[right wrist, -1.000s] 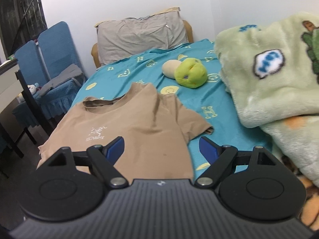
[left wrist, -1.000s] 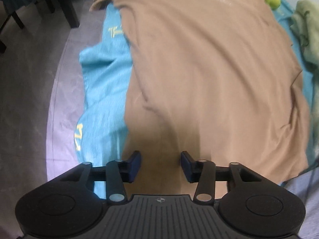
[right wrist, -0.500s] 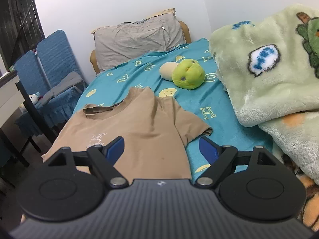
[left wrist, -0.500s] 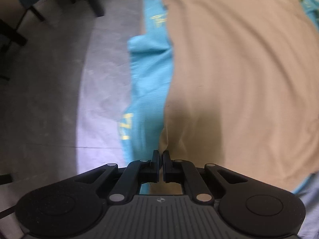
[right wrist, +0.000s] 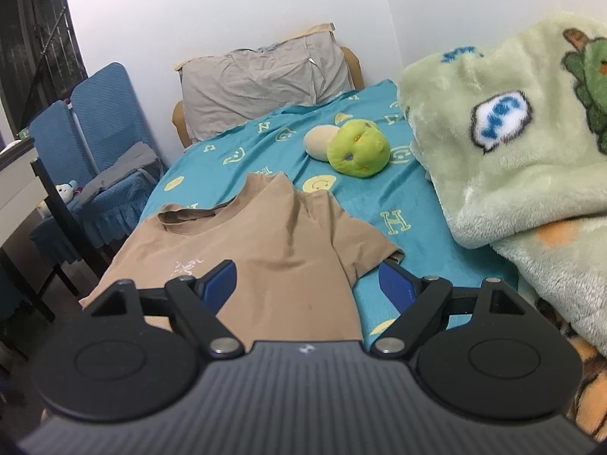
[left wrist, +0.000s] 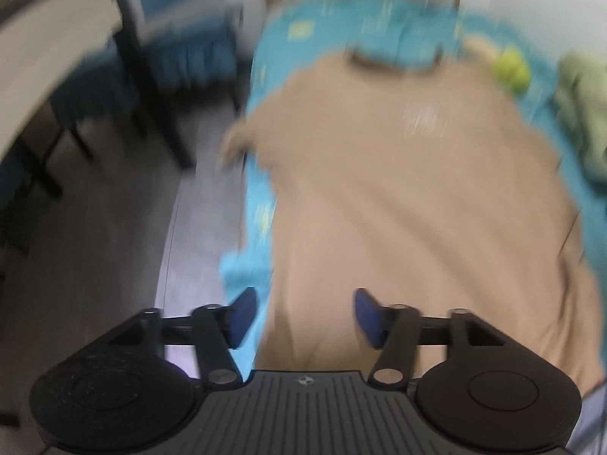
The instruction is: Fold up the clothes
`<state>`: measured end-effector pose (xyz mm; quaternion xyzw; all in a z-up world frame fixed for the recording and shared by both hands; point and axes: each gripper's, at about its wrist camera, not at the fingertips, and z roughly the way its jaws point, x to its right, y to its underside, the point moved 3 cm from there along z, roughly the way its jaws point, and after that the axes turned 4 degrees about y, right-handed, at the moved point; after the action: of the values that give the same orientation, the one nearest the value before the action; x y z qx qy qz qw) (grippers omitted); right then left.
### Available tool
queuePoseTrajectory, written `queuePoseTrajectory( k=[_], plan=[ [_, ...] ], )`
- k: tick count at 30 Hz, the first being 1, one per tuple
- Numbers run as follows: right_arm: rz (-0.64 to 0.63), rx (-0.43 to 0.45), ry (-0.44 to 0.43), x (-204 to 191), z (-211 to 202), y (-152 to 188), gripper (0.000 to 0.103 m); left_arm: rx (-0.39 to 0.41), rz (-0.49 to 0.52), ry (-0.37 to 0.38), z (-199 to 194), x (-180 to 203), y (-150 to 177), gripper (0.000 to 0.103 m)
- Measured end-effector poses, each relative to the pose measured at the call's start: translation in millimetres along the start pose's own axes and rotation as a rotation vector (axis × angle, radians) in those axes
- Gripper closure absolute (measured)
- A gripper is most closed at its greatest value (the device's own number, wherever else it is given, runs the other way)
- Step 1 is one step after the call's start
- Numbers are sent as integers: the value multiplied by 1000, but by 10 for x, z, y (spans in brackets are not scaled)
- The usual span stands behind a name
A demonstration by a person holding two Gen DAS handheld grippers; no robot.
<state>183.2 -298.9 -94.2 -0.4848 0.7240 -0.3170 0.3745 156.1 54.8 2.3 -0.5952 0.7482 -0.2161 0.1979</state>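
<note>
Teal bedsheet (right wrist: 364,204) under tan T-shirt (right wrist: 265,242), spread flat, collar toward pillow (right wrist: 261,76). Soft, light, limp; best pinched at hem corners or shoulders. Left gripper (left wrist: 301,314) and right gripper (right wrist: 307,284): wide apart, holding nothing.

A plain tan cotton T-shirt (right wrist: 261,242) with a small white chest logo lies on a teal bed sheet (right wrist: 383,193) printed with yellow letters and smiley faces; lime-green plush toy (right wrist: 358,148) at frame centre.

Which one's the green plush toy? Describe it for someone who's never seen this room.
Start at the grey pillow at the head of the bed. Just below it, past the tan T-shirt's collar, lies the green plush toy: round, lime, beside a beige plush.
</note>
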Motion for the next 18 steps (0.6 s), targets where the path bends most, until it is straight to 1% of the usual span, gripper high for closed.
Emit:
queuePoseTrajectory(
  k=[1,2,3,4,5,7,11,12,14,16,17,18],
  plan=[
    [-7,6,1,-7,-8,-2,20,55,8,7,-88,68,-90,24],
    [-14,8,-3,-21,-11,-4,20,99,7,17,-156,144,-167,20],
    [-21,10,-7,-33,-14,-6,19,136,0,28,-209,226,-232,19],
    [-21,17,-17,-41,-24,-9,15,172,-7,39,-263,308,-298,15],
    [-21,25,-27,-48,-34,-11,0,209,-14,51,-317,389,-363,8],
    [-20,46,-25,-73,-67,-17,0,231,-6,59,-325,496,-375,0],
    [-35,31,-41,-129,-25,-17,0,247,24,67,-287,680,-332,0],
    [-38,22,-41,-130,-13,-10,0,227,18,71,-215,688,-282,0],
    [-42,8,-34,-132,14,-1,0,153,-30,72,-77,592,-156,0],
    [-35,2,-19,-128,31,2,0,81,-79,51,24,390,1,0],
    [-23,-1,-10,-116,41,1,0,46,-102,37,73,277,86,2],
    [-6,-6,-4,-92,54,-5,0,35,-115,29,81,218,128,3]
  ],
)
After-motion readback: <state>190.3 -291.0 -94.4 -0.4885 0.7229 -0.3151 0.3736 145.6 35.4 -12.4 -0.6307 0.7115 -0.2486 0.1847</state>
